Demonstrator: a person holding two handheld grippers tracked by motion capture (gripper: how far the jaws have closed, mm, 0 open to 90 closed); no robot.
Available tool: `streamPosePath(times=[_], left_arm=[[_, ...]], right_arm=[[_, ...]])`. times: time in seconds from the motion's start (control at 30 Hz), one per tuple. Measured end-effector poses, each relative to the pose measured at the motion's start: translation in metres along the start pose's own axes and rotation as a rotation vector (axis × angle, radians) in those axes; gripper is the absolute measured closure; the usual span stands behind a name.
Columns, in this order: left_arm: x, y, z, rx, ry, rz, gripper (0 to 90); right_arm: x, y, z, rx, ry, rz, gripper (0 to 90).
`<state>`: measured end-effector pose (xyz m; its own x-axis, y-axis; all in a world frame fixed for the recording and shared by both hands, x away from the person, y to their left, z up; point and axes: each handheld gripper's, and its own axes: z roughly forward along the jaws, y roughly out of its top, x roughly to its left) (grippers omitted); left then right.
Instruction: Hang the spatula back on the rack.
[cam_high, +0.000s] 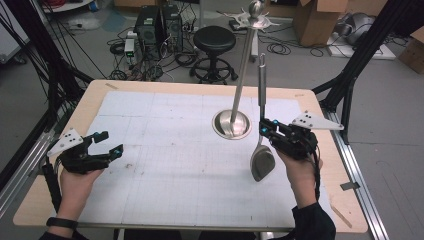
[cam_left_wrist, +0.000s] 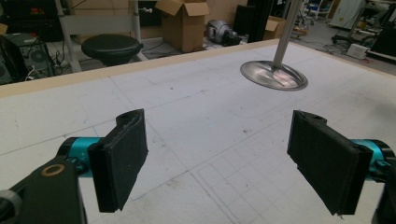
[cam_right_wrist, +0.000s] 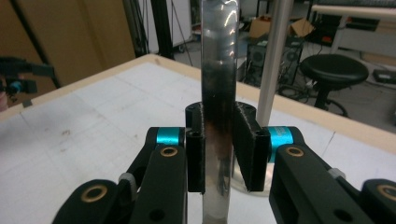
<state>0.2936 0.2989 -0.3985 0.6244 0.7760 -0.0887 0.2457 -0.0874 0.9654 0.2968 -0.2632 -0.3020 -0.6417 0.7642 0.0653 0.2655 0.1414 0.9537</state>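
A long steel ladle (cam_high: 261, 150) hangs upright, bowl down, just above the table's right side. My right gripper (cam_high: 265, 127) is shut on its handle (cam_right_wrist: 218, 116), which runs up between the black pads in the right gripper view. A steel stand with a round base (cam_high: 231, 124) and a tall pole (cam_high: 245, 55) with hooks on top rises left of the ladle. My left gripper (cam_high: 109, 144) is open near the table's left edge, nothing between its pads (cam_left_wrist: 119, 156), and the stand's base (cam_left_wrist: 274, 74) lies ahead of it.
A white gridded mat (cam_high: 170, 160) covers the wooden table. Behind the table are a black stool (cam_high: 214, 40), computer towers (cam_high: 157, 25), cables on the floor and cardboard boxes (cam_high: 317, 20). Black frame posts (cam_high: 357, 55) stand at both sides.
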Motion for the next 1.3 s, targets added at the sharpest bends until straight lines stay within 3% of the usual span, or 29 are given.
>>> streamPosePath(times=[0.27, 0.63, 1.3], left_arm=[[0.0, 0.0, 0.0, 0.0, 0.0, 0.0, 20.4], [0.0, 0.0, 0.0, -0.001, 0.001, -0.001, 20.4], [0.001, -0.001, -0.001, 0.001, 0.003, 0.0, 20.4]], right_arm=[[-0.005, 0.02, -0.007, -0.042, -0.024, -0.001, 75.8], [-0.01, 0.04, -0.002, -0.064, -0.054, -0.007, 75.7], [-0.021, 0.038, 0.021, -0.027, -0.087, 0.005, 75.6]])
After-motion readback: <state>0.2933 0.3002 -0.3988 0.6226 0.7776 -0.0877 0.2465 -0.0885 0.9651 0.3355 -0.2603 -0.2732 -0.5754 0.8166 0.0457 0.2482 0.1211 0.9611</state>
